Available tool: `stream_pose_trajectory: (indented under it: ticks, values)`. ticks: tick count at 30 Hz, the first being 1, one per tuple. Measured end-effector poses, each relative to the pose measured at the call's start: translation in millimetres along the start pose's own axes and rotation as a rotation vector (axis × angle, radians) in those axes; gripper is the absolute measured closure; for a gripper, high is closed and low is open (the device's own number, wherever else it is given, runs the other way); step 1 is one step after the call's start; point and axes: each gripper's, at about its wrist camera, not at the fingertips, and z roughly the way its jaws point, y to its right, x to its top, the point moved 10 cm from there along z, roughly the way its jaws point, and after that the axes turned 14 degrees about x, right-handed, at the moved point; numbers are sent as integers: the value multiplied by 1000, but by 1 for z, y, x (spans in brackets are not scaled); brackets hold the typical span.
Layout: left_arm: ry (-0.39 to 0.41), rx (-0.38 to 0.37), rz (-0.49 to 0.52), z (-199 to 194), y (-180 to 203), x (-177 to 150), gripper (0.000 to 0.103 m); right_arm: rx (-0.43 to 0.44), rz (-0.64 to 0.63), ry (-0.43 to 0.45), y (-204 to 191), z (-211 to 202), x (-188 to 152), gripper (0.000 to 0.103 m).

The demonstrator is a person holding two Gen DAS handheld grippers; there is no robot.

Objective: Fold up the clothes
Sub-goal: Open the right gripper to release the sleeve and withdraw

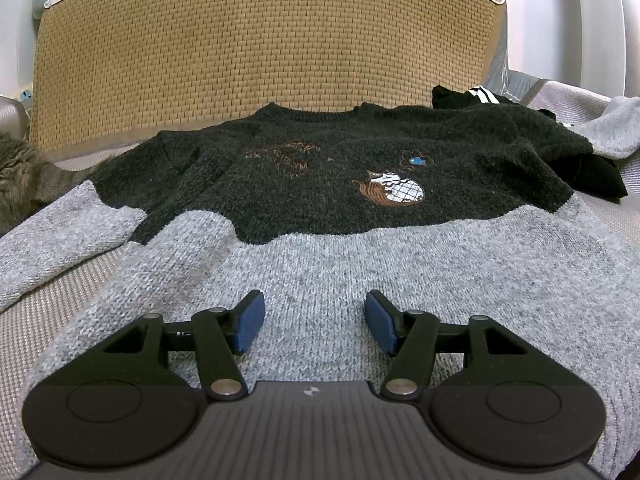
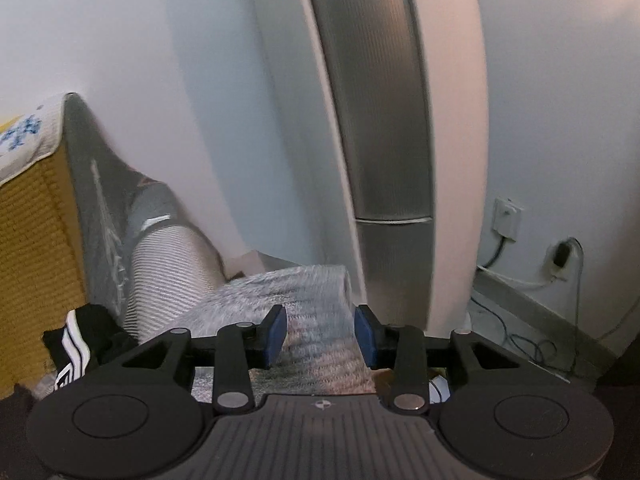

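A knit sweater [image 1: 320,184], dark on top and light grey below, lies flat and face up with an embroidered motif [image 1: 390,190] on the chest. Its left sleeve [image 1: 52,240] stretches out to the left. My left gripper [image 1: 315,322] hovers open just above the grey hem area, nothing between its blue pads. In the right wrist view my right gripper [image 2: 321,334] is open over a blurred grey knit sleeve [image 2: 304,292] that runs forward between its fingers. I cannot tell whether the pads touch it.
A woven yellow backrest [image 1: 260,52] rises behind the sweater. A black garment with white stripes [image 1: 480,96] lies at the back right, also seen as black striped cloth [image 2: 76,340]. Grey fur [image 1: 16,176] shows at the left edge. White wall, a metal column [image 2: 380,100] and floor cables [image 2: 528,344] lie to the right.
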Motion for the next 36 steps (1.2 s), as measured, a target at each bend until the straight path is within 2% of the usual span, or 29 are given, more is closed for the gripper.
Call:
stream_pose_trajectory:
  ticks: [4,11,15,19,21,28,30,36]
  values:
    - [0,-3,-2,0,-1,0,43,33,9,24,-9,-7,-3,60]
    - [-2,-4,-1,0,-1,1,42,137,-124,-24,-62,-2,-38,60]
    - [-2,-5,0,0,-1,1,42,208,-308,-59,-109,3,-73,59]
    - [-2,-6,0,0,-1,1,42,202,-535,-55,-154,3,-104,58]
    - [-3,-6,0,0,-1,1,42,221,-563,-46,-172,1,-117,57]
    - [-4,-7,0,-1,-1,1,42,439,-569,-121,-264,-1,-194,55]
    - [-5,-8,0,-1,-1,1,42,540,-508,-172,-291,2,-223,55]
    - [-11,-11,0,-1,-1,2,42,624,-267,-342,-330,41,-291,55]
